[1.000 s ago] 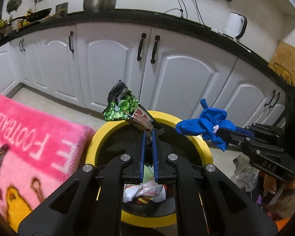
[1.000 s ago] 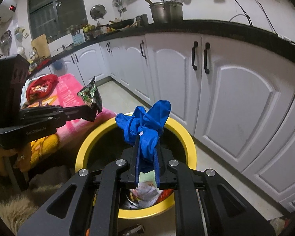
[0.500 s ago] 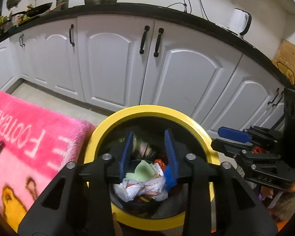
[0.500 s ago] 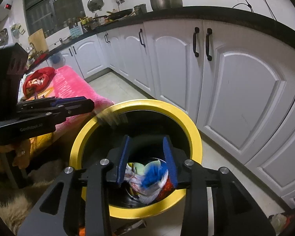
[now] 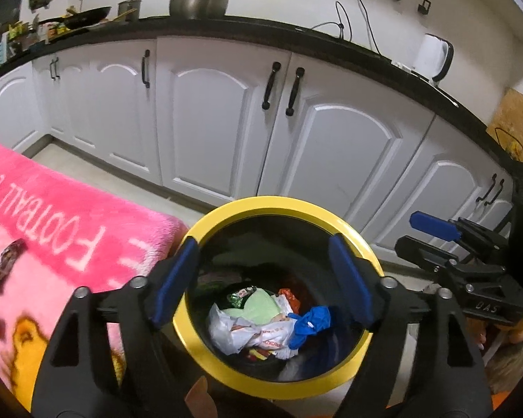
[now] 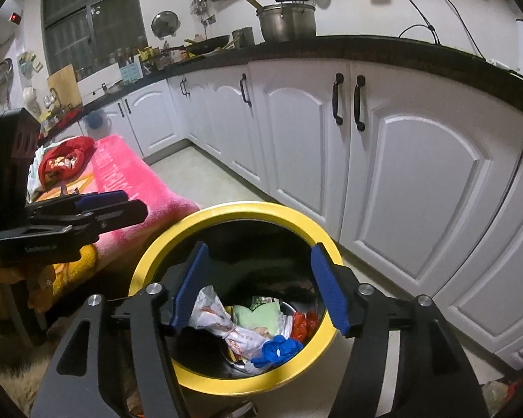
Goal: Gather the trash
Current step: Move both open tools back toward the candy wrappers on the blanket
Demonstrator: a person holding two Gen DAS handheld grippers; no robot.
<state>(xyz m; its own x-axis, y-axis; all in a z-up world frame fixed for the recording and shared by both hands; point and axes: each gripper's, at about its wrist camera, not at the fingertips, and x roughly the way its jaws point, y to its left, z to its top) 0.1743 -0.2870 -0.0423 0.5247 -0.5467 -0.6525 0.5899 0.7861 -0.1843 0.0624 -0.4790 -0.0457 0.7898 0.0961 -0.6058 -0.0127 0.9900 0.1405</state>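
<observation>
Since a second ago both loads have dropped: the green snack bag has left the left gripper (image 5: pixel 263 278) and the blue glove (image 5: pixel 310 324) has left the right gripper (image 6: pixel 259 287); both now lie in the bin (image 5: pixel 279 205). Both sets of jaws are opening, nothing between them, blue pads spread wide over the bin's mouth.

Glove sits crumpled on top of the trash heap, toward the right side in the left wrist view, against a white wrapper (image 5: pixel 240 331) with orange print. Pale green paper (image 5: pixel 261 308) lies behind it; a bit of the green bag (image 5: pixel 239 294) shows at its far edge. A red scrap (image 6: pixel 301 324) rests near the bin's inner wall.

Bin: yellow rim, black inside, on the floor in front of white cabinets (image 5: pixel 212 125).

Pink blanket (image 5: pixel 69 223) lies left of the bin, touching or nearly touching its rim. One dark wrapper (image 5: pixel 5 268) lies on it, uncollected. A red bag (image 6: pixel 64 158) sits at the blanket's far end.

Right gripper shows side-on in the left view (image 5: pixel 432 233), just beside the bin.
</observation>
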